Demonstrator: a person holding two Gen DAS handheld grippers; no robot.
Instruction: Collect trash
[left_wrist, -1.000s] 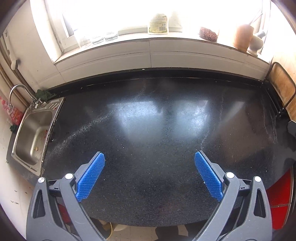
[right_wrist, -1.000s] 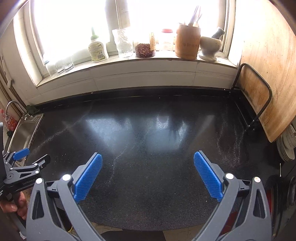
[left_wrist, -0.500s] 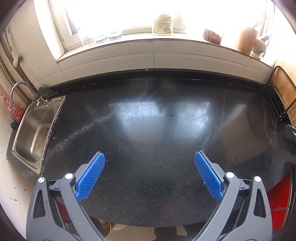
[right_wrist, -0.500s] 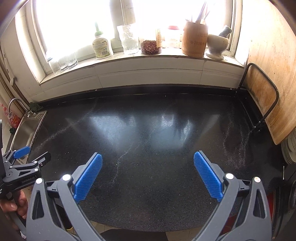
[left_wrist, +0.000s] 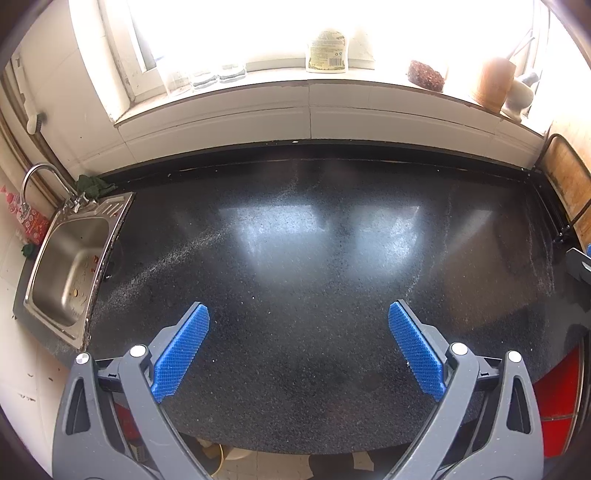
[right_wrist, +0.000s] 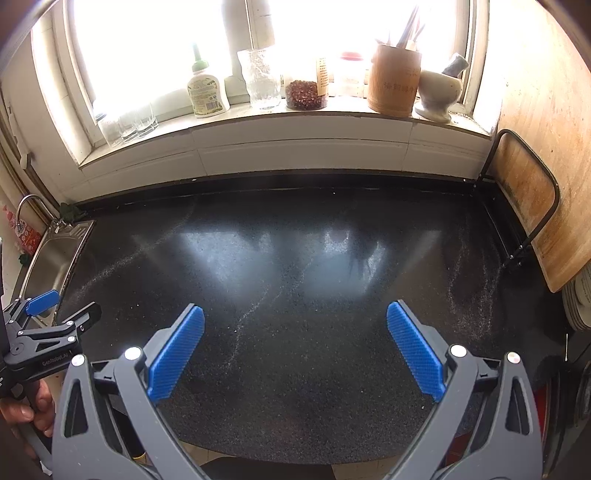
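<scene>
Both the left hand-held gripper (left_wrist: 298, 347) and right hand-held gripper (right_wrist: 295, 347) are held wide apart above the dark desk (left_wrist: 314, 258).

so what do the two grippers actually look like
Both look alike: grey plastic frames with triangular cut-outs and silver rivets, each finger tipped with a blue textured pad. The left gripper seen from the right wrist is darker, with small white lettering on its side. The right gripper matches.

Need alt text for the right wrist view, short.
Open right tongs hover empty over a bare black speckled countertop. The open left tongs show at the left edge near a steel sink; bottles and jars line the bright windowsill.
</scene>
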